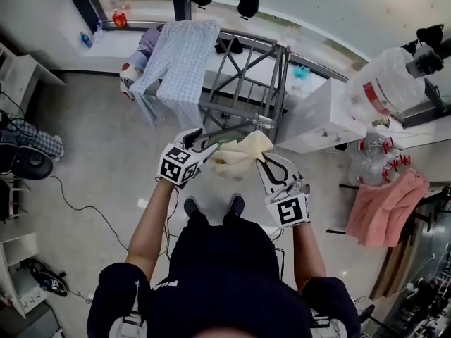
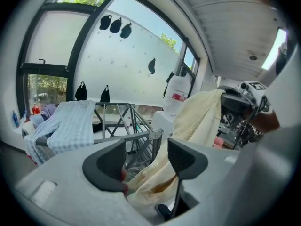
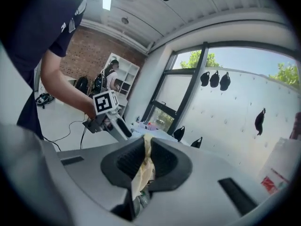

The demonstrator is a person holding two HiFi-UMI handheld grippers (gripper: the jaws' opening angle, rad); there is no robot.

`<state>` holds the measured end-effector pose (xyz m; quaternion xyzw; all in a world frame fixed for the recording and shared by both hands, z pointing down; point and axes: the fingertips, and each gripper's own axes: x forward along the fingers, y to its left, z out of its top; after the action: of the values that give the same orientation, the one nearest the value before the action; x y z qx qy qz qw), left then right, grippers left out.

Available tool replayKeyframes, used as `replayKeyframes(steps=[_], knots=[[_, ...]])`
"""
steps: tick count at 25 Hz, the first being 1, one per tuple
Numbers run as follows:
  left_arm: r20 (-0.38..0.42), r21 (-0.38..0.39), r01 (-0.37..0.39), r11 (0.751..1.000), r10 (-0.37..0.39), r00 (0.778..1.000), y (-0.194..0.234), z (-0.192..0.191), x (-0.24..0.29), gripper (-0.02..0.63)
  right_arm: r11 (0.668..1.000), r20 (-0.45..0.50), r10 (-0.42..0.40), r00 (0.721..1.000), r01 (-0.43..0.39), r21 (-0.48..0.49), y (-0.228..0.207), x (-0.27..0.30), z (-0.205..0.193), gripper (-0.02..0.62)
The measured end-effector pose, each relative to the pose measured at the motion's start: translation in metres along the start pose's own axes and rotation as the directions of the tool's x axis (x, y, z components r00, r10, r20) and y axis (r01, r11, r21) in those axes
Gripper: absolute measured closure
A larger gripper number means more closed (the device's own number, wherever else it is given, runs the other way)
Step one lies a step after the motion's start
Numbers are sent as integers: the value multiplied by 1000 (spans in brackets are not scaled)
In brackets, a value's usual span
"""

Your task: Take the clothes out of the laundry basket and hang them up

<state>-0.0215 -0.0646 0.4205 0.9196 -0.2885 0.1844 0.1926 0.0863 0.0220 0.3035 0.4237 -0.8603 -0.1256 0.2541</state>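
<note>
Head view: right gripper (image 1: 266,160) pinches cream cloth (image 1: 238,158) above grey floor (image 1: 99,153); left gripper (image 1: 202,142) stands open.

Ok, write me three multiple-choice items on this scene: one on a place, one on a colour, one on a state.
1. Where does the blue checked shirt hang?
A. over the metal rack
B. on a wall hook
C. on the person's shoulder

2. What colour is the cloth held up near the rack?
A. dark green
B. pale yellow
C. black

3. How do the right gripper's jaws stand?
A. wide apart, empty
B. together, empty
C. closed on the cloth

Answers:
1 A: the shirt drapes over the rack's top.
2 B: the cloth looks pale yellow in every view.
3 C: the right gripper view shows the cloth pinched in the jaws.
</note>
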Motion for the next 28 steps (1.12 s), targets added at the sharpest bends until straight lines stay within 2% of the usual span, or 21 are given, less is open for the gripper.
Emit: replayKeyframes(steps=[3,5,8,13,15,18,19,21,22,24,26,28], knots=[[-44,48,35,998,-33,998,-13,5,6,334,1000,29,-3,1000,3,1,-2,-12,21,560],[-57,61,104,993,-100,993,-28,7,8,334,1000,34,-3,999,3,-9,-1,-17,27,560],[-83,69,227,971,-221,972,-59,-1,8,334,1000,37,-1,999,2,-21,2,-20,30,560],[-137,33,279,960,-272,953,-75,-25,18,333,999,54,23,998,-21,-34,8,-24,42,560],[-135,14,324,946,-319,938,-86,-28,21,333,999,69,37,997,-36,-18,11,-27,45,560],[-134,34,377,926,-370,919,-103,-30,24,334,999,75,48,996,-48,-10,13,-30,46,560],[-129,47,388,920,-380,916,-108,-31,24,346,999,74,51,996,-51,-3,14,-31,44,560],[-117,64,417,907,-409,905,-120,-32,22,461,998,80,54,995,-55,17,14,-33,42,560],[-115,71,428,901,-419,901,-125,-32,21,492,998,84,53,995,-55,26,13,-34,41,560],[-116,99,411,906,-400,909,-128,-32,23,552,998,81,47,996,-50,37,11,-35,38,560],[-105,130,342,930,-331,938,-121,-30,24,569,998,76,40,996,-43,49,8,-37,33,560],[-74,125,251,960,-243,967,-107,-24,20,574,995,77,31,997,-38,90,4,-39,28,560]])
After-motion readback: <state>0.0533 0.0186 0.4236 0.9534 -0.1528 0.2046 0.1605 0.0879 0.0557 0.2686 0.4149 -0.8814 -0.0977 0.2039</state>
